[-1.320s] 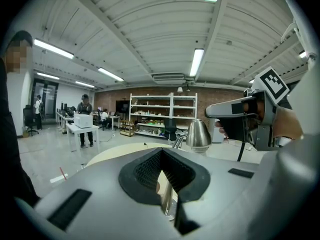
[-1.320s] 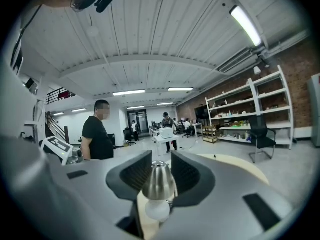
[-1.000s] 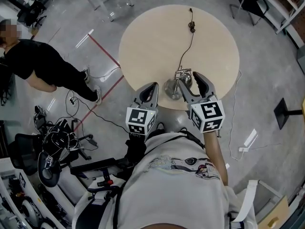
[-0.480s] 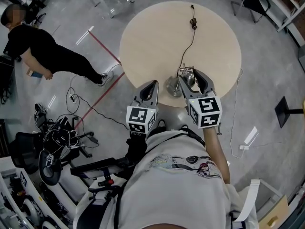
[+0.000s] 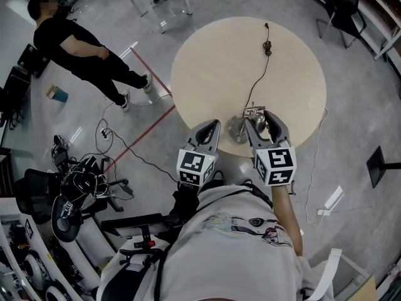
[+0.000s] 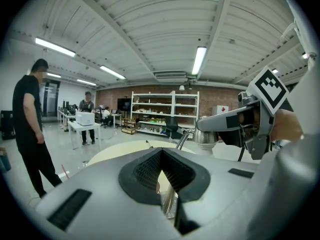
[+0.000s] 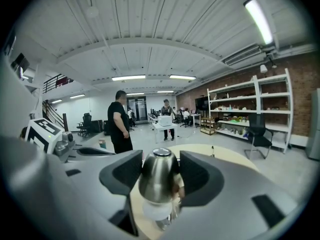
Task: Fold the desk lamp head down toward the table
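Note:
A chrome desk lamp stands at the near edge of the round beige table (image 5: 219, 61), its base (image 5: 237, 130) just behind the rim. The bell-shaped lamp head (image 5: 255, 113) (image 7: 159, 176) sits between the jaws of my right gripper (image 5: 262, 119) (image 7: 159, 181), whose pads press it on both sides. My left gripper (image 5: 213, 126) (image 6: 162, 184) hovers left of the base over the table edge, jaws together and holding nothing. In the left gripper view the lamp head (image 6: 205, 136) and its thin arm (image 6: 182, 140) show to the right, with the right gripper (image 6: 250, 129) on them.
The lamp's black cable (image 5: 257, 74) runs across the table to an inline switch (image 5: 267, 46). A person in black (image 5: 81, 49) stands on the floor at upper left. A chair (image 5: 341, 8) is at upper right; a tangle of cables and gear (image 5: 75, 187) lies at left.
My right gripper has come forward so the lamp head now sits between its jaws. The person in black has straightened up and moved away. The left gripper keeps its place by the table edge.

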Tool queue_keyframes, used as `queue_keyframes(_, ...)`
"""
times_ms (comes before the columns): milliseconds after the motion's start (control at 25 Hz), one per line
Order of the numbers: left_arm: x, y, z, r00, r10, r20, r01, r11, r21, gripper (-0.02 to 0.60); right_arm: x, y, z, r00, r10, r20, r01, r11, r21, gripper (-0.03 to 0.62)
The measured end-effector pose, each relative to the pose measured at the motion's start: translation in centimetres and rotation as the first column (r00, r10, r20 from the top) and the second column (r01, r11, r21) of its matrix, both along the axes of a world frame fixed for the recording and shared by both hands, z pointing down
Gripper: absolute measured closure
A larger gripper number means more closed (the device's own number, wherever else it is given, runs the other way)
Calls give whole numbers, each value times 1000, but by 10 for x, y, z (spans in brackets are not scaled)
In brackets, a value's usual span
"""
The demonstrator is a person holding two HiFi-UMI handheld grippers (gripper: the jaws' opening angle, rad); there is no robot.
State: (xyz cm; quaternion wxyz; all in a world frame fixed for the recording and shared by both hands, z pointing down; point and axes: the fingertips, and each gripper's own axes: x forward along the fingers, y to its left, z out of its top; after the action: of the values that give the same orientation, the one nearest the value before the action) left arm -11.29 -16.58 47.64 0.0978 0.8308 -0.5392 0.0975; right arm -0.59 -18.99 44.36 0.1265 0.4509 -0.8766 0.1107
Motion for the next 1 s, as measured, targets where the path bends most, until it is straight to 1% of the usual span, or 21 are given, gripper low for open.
queue_keyframes(440,-8,-4,-2,1000,-15,10,15,1000,1,581,-6,1,0,1000,-21,2,21,1000,8,370)
queue_keyframes(1000,-1,-1,0,1000,-12,10,12,1000,-9,581,3,22,10,1000,-29,-9,29,999,-14,370)
